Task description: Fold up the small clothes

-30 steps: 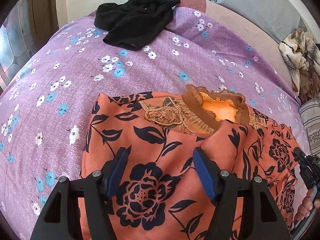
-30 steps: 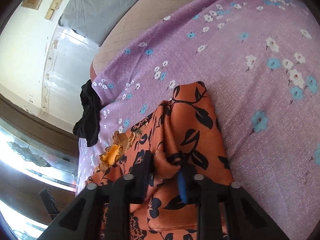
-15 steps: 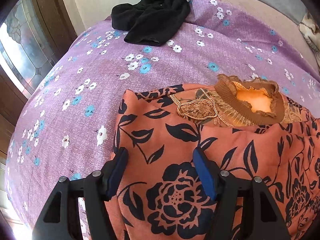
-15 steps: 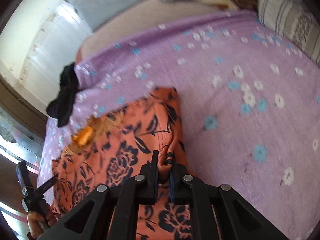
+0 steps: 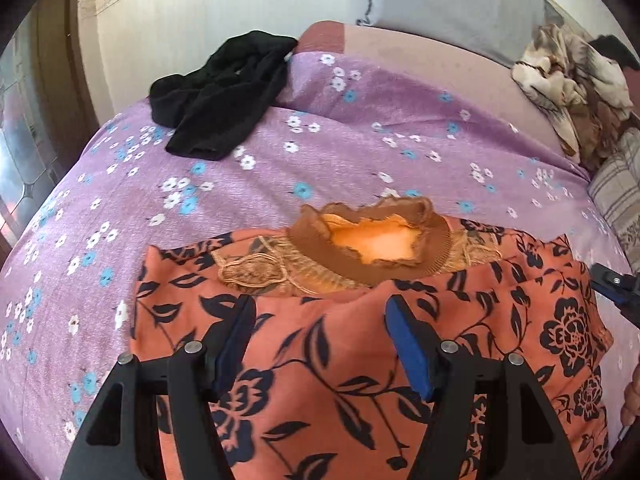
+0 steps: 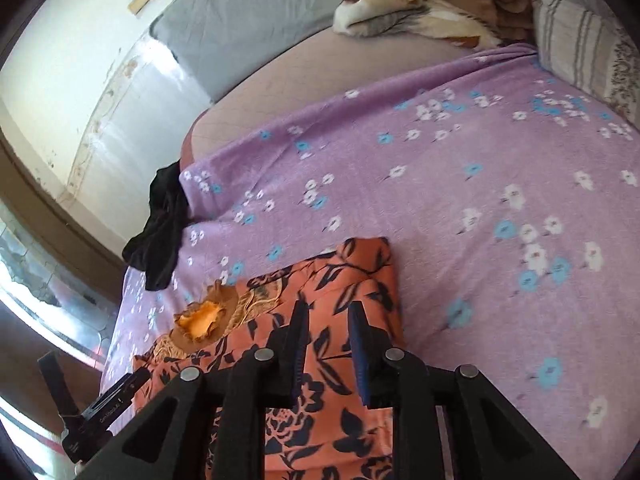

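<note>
left gripper (image 5: 320, 344) wide open over the orange floral top (image 5: 360, 360), black garment (image 5: 224, 92) way behind it

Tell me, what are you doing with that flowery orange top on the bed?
A person is folding the orange floral top on the purple bedspread, one tool in each hand. The left tool hangs open above the top, gripping nothing. The right tool is open too, over the top's folded edge. A black garment lies by the bed's far edge.
</note>
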A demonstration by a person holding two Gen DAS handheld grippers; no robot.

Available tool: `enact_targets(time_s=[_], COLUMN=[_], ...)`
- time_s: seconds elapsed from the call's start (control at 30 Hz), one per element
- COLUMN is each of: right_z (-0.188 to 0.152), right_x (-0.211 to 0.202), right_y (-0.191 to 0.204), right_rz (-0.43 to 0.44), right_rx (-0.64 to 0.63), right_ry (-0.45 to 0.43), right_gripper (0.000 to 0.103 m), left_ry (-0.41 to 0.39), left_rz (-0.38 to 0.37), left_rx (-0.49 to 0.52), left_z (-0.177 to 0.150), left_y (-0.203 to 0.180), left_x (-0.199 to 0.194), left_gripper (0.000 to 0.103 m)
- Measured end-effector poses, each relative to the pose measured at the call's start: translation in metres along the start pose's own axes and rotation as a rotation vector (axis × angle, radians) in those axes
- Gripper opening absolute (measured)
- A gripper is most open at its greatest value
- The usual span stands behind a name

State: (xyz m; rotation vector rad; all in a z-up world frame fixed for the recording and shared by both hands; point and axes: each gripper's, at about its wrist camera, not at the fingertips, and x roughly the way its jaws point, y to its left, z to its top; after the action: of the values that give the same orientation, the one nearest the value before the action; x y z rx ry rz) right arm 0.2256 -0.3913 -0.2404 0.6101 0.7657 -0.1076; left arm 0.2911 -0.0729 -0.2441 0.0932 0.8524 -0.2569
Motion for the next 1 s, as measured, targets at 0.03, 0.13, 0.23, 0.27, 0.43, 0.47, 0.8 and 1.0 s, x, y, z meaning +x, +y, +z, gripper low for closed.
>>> enact_targets(time_s=[0.03,0.13,0.23,0.27,0.43,0.47,0.8,1.0], right_z=[-0.006,-0.022,-0.021,-0.02,-0.02,-0.023,-0.04,-0.045], right_x=[0.012,0.044,0.035,0.031,0.011,0.012,0.028,0.02], right_y=[0.004,-0.002,-0.005,-0.007,0.008,0.014,0.035,0.055], right_rz=[-0.024,-0.109,-0.095,-0.078,0.046,0.063,0.016,0.064], right_rx=[-0.023,-0.056,-0.028,-0.005,-0.03,-0.052,-0.145,-0.228], right_ry=[0.032,0.122,0.124,0.128,0.092,0.102,0.173,0.161], right_gripper=[0.023,0.022,0.022,0.022,0.024,0.024,0.025,0.024], left_ry=[0.02,0.131,0.127,0.137,0.046,0.036,0.147,0.102], left_rz=[0.013,0.096,0.109,0.094,0.047,0.037,0.049,0.045], left_rx=[0.021,0.072,0.044,0.027,-0.012,-0.014,-0.017,-0.007], left_z=[-0.002,-0.013,-0.014,-0.012,-0.005,-0.005,-0.02,-0.018], left_y=[-0.007,-0.016,-0.011,-0.008,-0.006,-0.007,-0.008,-0.014], left_x=[0.005,0.033,0.036,0.034,0.008,0.004,0.023,0.012], left_gripper=[0.068,0.072,0.082,0.082,0.082,0.082,0.087,0.087])
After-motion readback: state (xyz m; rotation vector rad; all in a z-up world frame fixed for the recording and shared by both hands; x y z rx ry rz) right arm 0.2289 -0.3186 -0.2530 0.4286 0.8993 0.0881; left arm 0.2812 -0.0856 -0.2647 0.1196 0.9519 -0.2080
